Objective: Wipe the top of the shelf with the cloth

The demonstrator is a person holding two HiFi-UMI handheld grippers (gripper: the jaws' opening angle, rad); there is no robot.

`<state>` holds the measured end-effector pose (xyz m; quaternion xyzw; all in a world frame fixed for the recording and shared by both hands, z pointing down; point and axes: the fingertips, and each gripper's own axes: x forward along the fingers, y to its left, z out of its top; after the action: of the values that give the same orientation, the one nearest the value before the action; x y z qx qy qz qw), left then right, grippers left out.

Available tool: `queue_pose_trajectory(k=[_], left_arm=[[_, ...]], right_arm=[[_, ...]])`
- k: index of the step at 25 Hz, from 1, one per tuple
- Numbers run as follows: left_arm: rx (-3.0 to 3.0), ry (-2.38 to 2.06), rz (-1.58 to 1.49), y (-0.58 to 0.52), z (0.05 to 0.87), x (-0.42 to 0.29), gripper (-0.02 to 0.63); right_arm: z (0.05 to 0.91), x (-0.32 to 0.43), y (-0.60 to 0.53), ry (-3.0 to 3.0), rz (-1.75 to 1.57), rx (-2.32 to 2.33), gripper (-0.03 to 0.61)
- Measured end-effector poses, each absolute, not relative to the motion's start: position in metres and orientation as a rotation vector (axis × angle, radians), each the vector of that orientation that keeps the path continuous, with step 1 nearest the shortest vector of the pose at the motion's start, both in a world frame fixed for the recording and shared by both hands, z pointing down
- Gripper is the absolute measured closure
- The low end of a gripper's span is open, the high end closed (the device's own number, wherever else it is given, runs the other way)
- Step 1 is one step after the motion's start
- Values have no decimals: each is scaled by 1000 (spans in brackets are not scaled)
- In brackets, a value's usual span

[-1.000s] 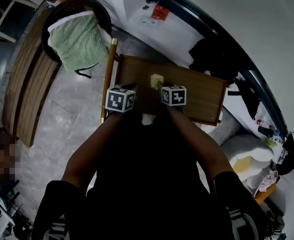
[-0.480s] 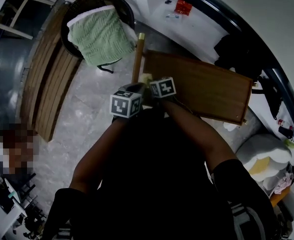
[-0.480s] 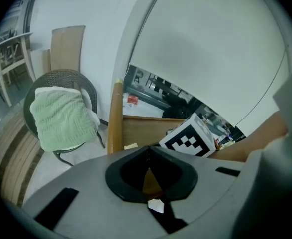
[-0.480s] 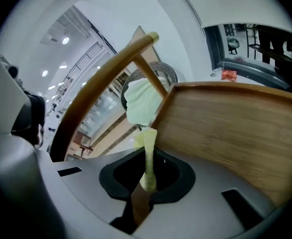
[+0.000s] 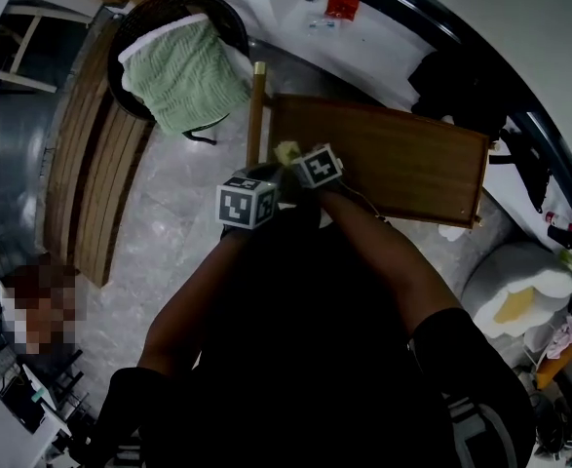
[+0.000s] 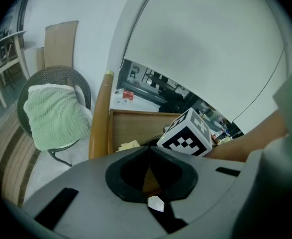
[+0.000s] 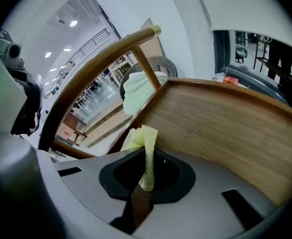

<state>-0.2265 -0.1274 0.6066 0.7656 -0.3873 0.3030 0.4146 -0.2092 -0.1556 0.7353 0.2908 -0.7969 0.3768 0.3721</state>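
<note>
Only the right gripper view showed the right tool [image 7: 147,151] pinching the cloth [image 7: 144,136] at the shelf [image 7: 225,128] edge; the left tool [image 6: 149,148] was clenched, empty.

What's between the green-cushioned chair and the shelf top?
A wooden post stands at the edge of the shelf top, then grey floor up to the chair; clearest in the head view.

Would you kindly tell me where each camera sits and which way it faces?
Head view: on the head, steeply down at the shelf top; forearms, left gripper and right gripper show.
Left gripper view: on the left gripper, along its shut, empty jaws across the shelf top; the right gripper shows.
Right gripper view: on the right gripper, along jaws shut on the cloth, across the shelf top.
Shared: both gripper views show the green cushion.
</note>
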Motion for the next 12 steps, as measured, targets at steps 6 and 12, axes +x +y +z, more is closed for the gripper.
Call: queue_pose_trajectory(k=[6,12], left_arm=[[1888,-894,792,-119,631,-189,601],[1886,-810,835,-116,647,-131,601]], right_arm=[[735,-143,-152,-1989,1017,815,538],[733,-51,-140,-1907,1033,915,538]])
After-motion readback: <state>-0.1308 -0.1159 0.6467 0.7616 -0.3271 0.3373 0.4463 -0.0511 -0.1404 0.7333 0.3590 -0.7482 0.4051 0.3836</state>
